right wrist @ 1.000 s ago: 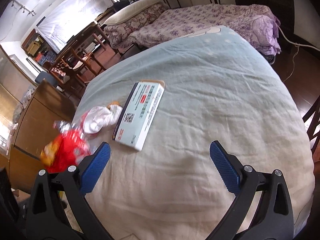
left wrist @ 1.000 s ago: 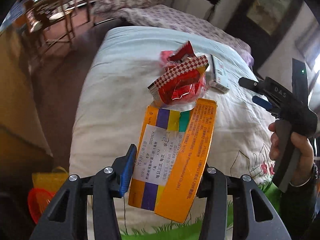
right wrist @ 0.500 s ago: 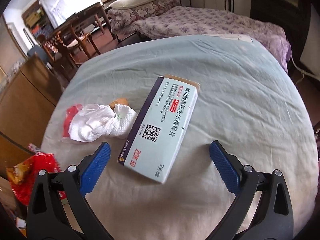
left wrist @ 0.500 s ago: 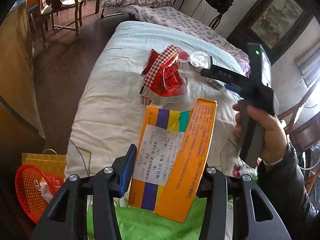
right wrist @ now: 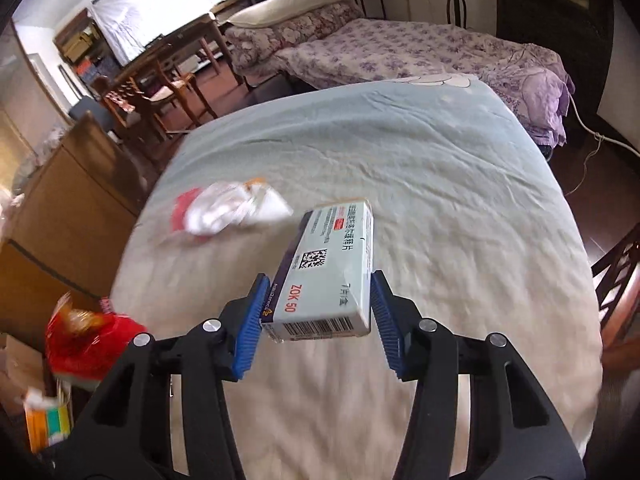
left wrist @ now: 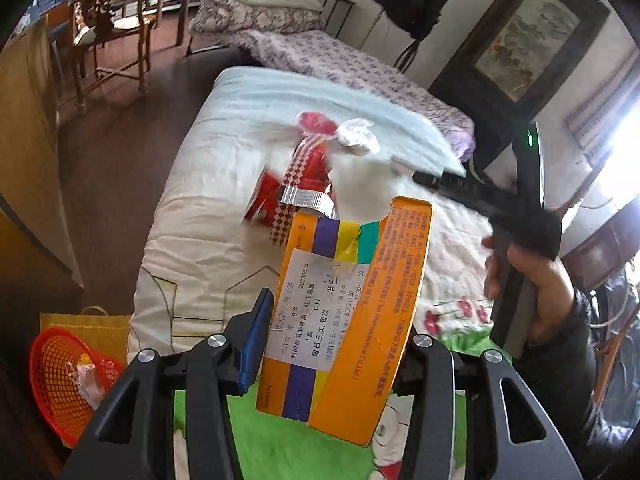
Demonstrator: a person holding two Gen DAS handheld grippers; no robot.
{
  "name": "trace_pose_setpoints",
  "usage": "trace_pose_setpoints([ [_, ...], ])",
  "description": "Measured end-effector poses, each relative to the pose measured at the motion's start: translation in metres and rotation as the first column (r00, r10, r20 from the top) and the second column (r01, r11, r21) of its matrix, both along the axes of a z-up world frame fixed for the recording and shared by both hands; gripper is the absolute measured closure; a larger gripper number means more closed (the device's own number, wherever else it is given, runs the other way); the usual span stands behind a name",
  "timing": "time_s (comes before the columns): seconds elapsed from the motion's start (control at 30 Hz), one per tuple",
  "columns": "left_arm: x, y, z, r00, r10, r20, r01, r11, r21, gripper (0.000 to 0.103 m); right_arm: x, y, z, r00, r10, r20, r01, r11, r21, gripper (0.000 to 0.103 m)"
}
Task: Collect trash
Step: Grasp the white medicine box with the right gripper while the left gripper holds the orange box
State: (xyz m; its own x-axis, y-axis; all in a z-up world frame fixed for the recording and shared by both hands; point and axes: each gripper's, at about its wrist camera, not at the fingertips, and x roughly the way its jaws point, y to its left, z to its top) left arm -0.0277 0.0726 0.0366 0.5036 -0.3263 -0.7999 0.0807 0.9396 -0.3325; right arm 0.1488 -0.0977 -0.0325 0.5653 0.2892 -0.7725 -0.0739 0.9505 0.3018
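Note:
My left gripper (left wrist: 336, 320) is shut on an orange medicine box (left wrist: 400, 272) with a white label, held upright over the bed's near edge. In the right wrist view my right gripper (right wrist: 319, 280) has its jaws closing. A white medicine box (right wrist: 332, 256) sits between the blue pads, touched on both sides and tilted up off the blanket. A crumpled white tissue (right wrist: 232, 208) lies to its left. A red snack wrapper (left wrist: 308, 176) lies on the blanket beyond the orange box. A hand (left wrist: 532, 276) holds the right gripper at the right of the left wrist view.
The bed (right wrist: 440, 200) has a pale wrinkled blanket. On the floor at its near left corner stand a red mesh basket (left wrist: 68, 376) with some scraps and a yellow bag (left wrist: 100, 324). A wooden cabinet (right wrist: 68, 216), chairs and a second bed stand beyond.
The right gripper's jaws have come together around the white medicine box, which has tipped up off the blanket. The left gripper has drawn back and up with the orange box, showing more of the basket.

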Motion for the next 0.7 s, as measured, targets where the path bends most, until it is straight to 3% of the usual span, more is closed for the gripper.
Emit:
trace_pose_setpoints([
  [0.3,0.009,-0.004,0.019,0.998,-0.025,0.056,0.029,0.998,-0.061,0.055,-0.055,0.007,-0.025,0.992,0.086,-0.088,-0.086,0.996,-0.005,0.05],
  [0.37,0.022,-0.006,0.015,0.999,-0.031,0.033,0.032,0.998,-0.055,0.055,-0.054,0.007,-0.028,0.991,0.094,-0.099,-0.095,0.995,-0.013,0.049],
  [0.43,0.04,-0.011,-0.001,0.999,-0.008,-0.046,0.008,1.0,0.003,0.055,-0.055,0.007,-0.028,0.991,0.097,-0.097,-0.097,0.995,0.007,0.044],
  [0.5,0.048,-0.015,-0.011,0.997,-0.026,-0.076,0.026,1.0,-0.003,0.055,-0.058,0.004,-0.027,0.992,0.091,-0.089,-0.089,0.996,0.019,0.035],
  [0.7,0.047,-0.019,-0.03,0.993,-0.031,-0.114,0.031,1.0,-0.001,0.055,-0.053,-0.002,-0.029,0.995,0.061,-0.084,-0.057,0.997,0.048,0.034],
])
